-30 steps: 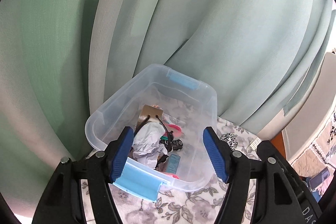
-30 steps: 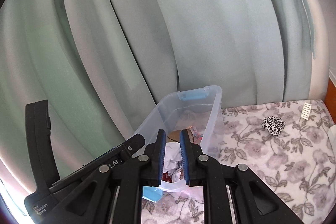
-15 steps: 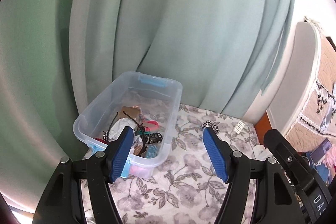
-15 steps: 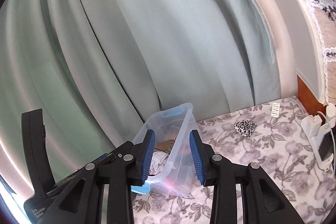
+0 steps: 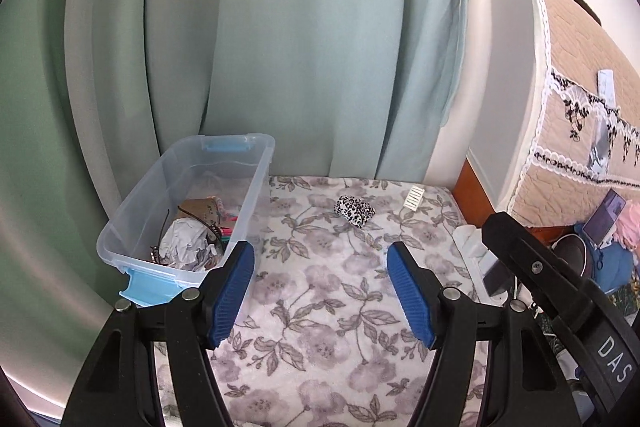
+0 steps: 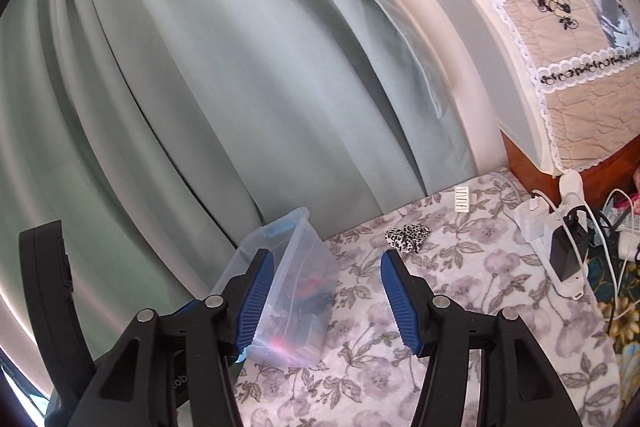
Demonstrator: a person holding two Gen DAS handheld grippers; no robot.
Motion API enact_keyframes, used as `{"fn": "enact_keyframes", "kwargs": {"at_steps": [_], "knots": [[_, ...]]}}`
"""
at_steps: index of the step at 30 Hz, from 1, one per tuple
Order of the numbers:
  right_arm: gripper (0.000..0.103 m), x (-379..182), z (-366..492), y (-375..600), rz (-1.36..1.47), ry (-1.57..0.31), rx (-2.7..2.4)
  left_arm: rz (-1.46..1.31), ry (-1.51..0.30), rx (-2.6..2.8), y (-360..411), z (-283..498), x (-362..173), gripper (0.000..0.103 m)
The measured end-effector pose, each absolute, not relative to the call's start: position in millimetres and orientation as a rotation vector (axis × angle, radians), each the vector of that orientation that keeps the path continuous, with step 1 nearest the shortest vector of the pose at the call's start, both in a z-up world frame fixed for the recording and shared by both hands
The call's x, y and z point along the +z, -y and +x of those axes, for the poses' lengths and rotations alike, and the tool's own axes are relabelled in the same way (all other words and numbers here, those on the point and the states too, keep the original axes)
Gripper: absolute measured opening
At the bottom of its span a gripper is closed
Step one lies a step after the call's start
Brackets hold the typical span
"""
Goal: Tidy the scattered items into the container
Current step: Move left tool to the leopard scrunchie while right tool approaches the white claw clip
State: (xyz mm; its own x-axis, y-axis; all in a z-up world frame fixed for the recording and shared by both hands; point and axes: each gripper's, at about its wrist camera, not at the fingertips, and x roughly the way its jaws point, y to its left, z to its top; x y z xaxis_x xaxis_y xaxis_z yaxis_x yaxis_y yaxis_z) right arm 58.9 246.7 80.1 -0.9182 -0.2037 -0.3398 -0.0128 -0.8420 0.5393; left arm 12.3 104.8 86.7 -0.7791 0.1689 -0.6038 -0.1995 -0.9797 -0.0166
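- The right gripper (image 6: 326,301), nearly closed a second ago over the bin (image 5: 256,187), now gapes wide and empty; its drop looks done.
- The left gripper (image 5: 320,291) stays wide, empty.
- Both have swung toward the scrunchie (image 5: 354,211) and white clip (image 5: 415,198), loose on the blanket (image 5: 320,307) beside the bin.

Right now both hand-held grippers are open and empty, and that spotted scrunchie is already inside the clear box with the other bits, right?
Not quite. The spotted scrunchie lies out on the flowered blanket, beside the clear box, as the left wrist view shows. Both the left hand-held gripper and the right hand-held gripper are indeed open and empty.
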Motion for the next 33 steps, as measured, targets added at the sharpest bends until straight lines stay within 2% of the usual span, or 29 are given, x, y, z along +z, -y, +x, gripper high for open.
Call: {"fn": "enact_keyframes", "kwargs": {"at_steps": [7,22,33], "knots": [[0.067,57.0,55.1,-270.6,0.691,0.900,-2.893,-1.043,-0.121,2.712,-127.5,1.2,59.3,0.070],[0.068,-20.7,0.4,-290.0,1.011,0.935,-2.865,-1.326,-0.067,2.628,-135.6,-63.3,-24.1,0.070],[0.067,-55.1,-69.8,-305.5,1.138,0.863,-2.919,-1.362,0.024,2.623,-140.6,-137.0,-57.3,0.070]]}}
